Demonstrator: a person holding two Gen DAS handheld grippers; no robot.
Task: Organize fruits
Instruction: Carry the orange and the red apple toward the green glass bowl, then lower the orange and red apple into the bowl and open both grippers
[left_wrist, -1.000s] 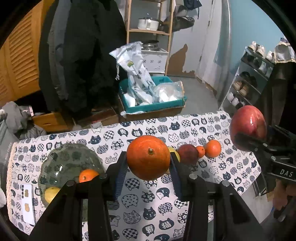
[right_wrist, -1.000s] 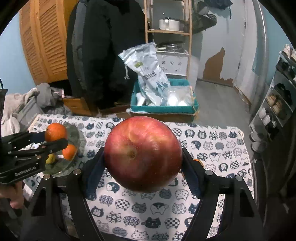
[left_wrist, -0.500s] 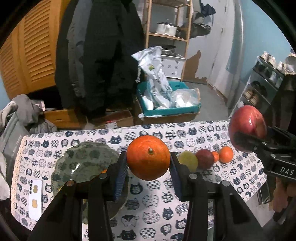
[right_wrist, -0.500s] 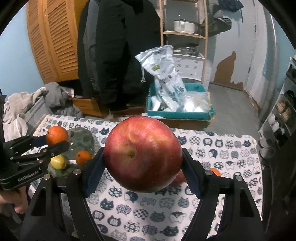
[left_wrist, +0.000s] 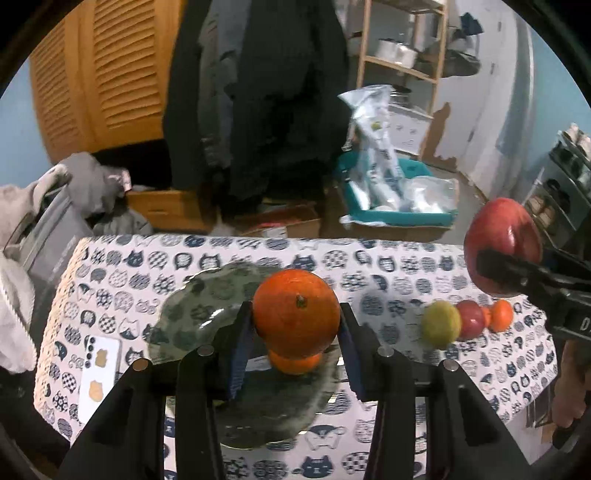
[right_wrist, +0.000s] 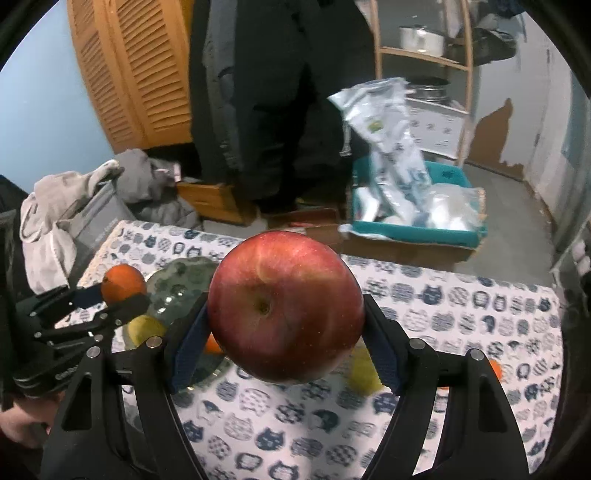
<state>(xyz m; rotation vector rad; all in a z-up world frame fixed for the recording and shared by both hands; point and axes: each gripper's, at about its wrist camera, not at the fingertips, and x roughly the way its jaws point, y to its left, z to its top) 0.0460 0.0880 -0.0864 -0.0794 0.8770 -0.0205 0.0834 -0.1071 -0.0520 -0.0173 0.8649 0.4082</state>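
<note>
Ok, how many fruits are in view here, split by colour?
Orange: 4, held orange, plate orange, cloth orange, half-hidden orange
Red: 2, held apple, cloth red fruit
Yellow: 2, plate yellow fruit, cloth yellow fruit
Total: 8

Both grippers are black plastic: the left gripper (left_wrist: 295, 354) and right gripper (right_wrist: 284, 349) each carry 2 blue-padded fingers (left_wrist: 240, 350), silver screws, and white lettering.

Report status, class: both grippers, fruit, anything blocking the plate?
Left gripper shut on round orange. Right gripper shut on red apple. Green glass plate already holds fruit.
</note>
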